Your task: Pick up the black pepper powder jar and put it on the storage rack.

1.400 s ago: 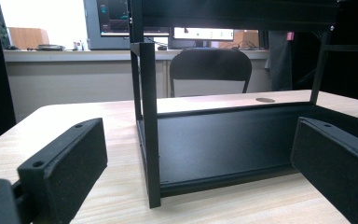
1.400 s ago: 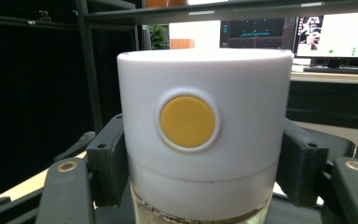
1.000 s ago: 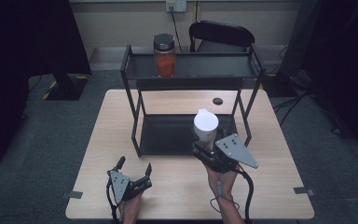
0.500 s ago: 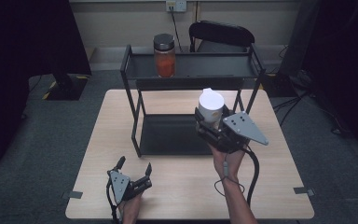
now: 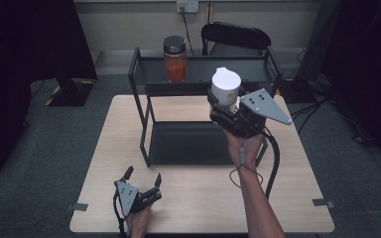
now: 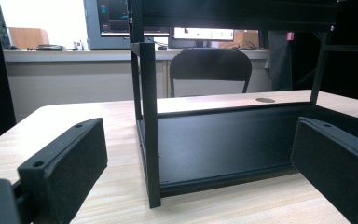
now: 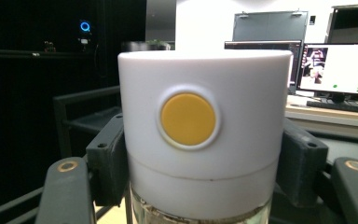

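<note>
The left tool (image 5: pixel 143 182) rests on the bench (image 5: pixel 297 198), jaws apart and empty, aimed at the rack (image 5: pixel 144 119). The right tool (image 5: pixel 224 105) is clamped on the upright white-capped jar (image 5: pixel 225 85), in the air, with the rack's top shelf (image 5: pixel 198 73) just ahead and the orange jar (image 5: pixel 175 65) ahead to its left. Since a second ago, tool and jar have risen from shelf-bottom height toward the top shelf; the left has stayed put.

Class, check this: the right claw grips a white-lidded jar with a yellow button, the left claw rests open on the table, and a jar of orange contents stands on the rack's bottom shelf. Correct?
One error. The orange-filled jar stands on the rack's top shelf, as the high view shows.
</note>
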